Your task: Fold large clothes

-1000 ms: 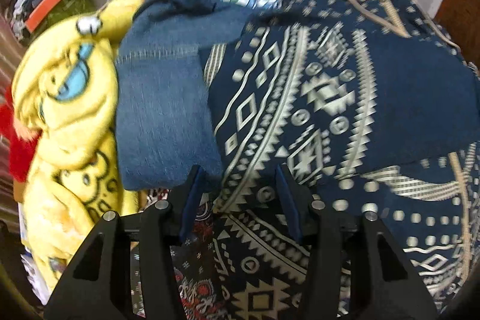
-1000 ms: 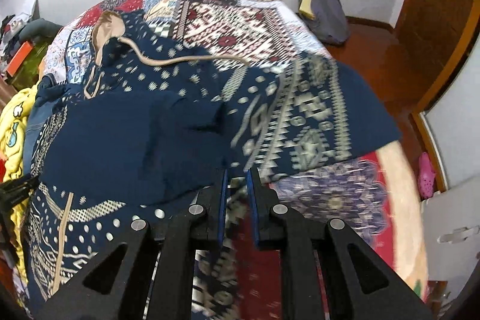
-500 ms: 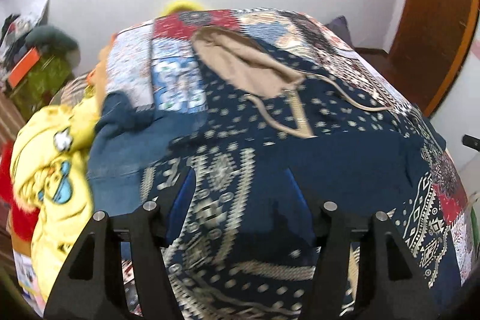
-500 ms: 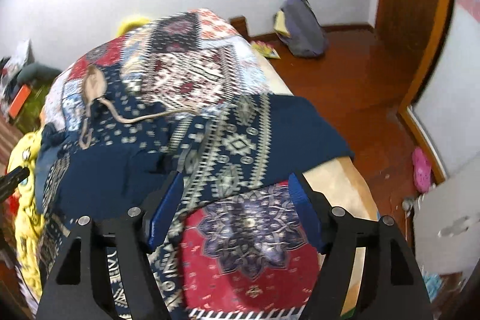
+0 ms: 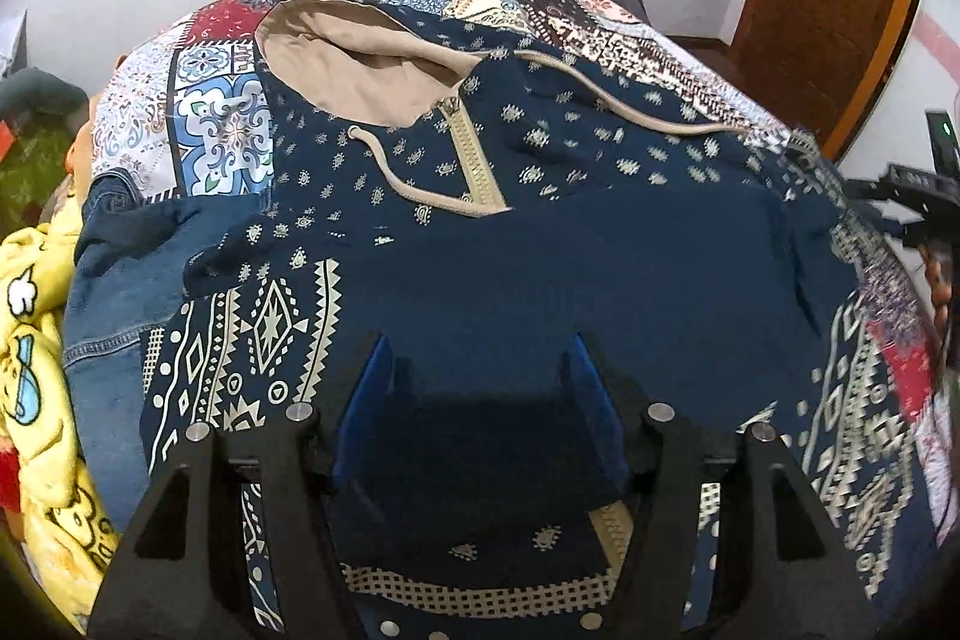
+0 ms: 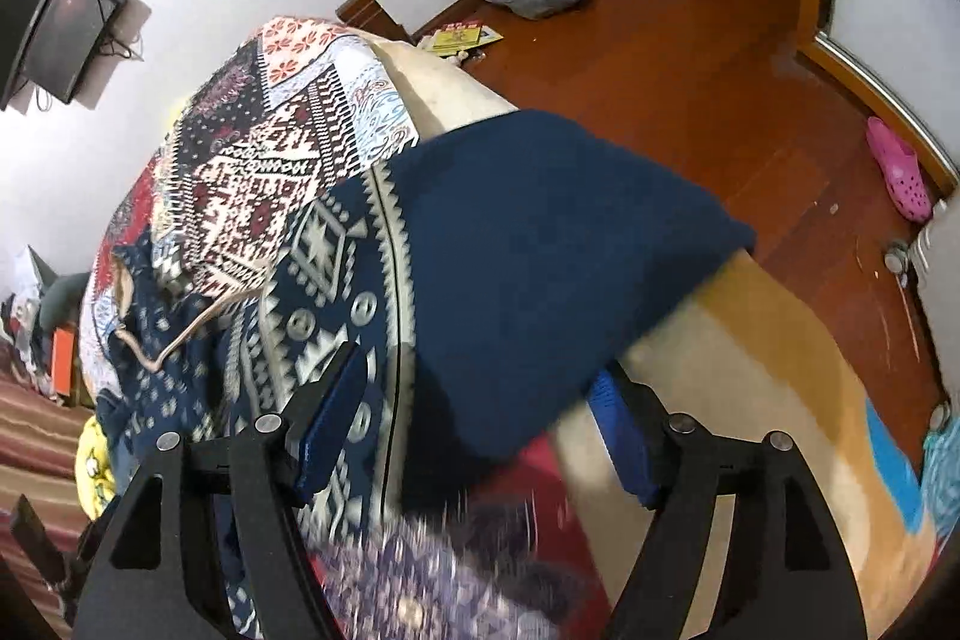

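right gripper [image 6: 474, 430]: jaws closed→wide apart | left gripper [image 5: 477, 388]: lifted higher | navy patterned hooded garment [image 5: 540, 244]: released, sleeve folded across

The left wrist camera sits close above the hoodie [image 5: 540, 250] near the foot of the bed [image 5: 228, 124], looking along it toward the far wall. The right wrist camera hangs tilted over the bed's side edge, facing the wooden floor [image 6: 690, 40] and the wall. Both views share the hoodie [image 6: 528, 250] and the patchwork bed cover [image 6: 270, 160].
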Demonstrator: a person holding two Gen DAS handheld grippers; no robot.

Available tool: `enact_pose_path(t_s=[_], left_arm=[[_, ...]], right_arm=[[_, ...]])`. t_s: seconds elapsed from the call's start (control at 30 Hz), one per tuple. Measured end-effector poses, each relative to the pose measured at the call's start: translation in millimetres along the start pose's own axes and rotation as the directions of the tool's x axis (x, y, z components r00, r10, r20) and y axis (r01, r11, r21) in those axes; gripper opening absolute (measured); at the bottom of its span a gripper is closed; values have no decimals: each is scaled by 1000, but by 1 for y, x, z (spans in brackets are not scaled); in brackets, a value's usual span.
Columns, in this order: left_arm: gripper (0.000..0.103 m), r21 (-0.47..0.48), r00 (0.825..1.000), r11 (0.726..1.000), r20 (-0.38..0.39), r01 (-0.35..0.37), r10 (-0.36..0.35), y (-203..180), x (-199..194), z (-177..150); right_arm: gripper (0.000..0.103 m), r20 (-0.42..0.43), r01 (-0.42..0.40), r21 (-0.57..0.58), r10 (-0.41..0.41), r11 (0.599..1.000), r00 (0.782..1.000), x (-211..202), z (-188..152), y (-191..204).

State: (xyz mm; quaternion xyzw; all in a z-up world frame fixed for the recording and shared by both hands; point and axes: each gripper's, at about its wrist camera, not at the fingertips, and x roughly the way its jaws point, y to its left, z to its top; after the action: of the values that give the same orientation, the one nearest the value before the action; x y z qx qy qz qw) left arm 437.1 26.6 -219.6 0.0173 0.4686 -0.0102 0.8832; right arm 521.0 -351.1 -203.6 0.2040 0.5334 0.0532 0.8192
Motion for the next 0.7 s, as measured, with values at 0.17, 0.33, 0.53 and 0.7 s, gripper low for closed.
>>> enact_pose_path(t_s=[0.17,0.33,0.53,0.7], left_arm=[[61,34,998,998,-11,-57,58,1,4,-12],[61,25,997,996,-4,-82,82,11,-9,-23],[61,-7,996,997,31,-80,80,24,-39,-32],[61,-17,995,997,64,-81,82,31,-65,-35]], right_arm=[[64,40,75,-16,-74,997,996,11,11,7],[10,110,61,28,-64,998,992,-7,13,5],[8,206,20,-26,-14,999,978,-58,8,19],[8,286,31,-163,17,986,958,-108,2,63]])
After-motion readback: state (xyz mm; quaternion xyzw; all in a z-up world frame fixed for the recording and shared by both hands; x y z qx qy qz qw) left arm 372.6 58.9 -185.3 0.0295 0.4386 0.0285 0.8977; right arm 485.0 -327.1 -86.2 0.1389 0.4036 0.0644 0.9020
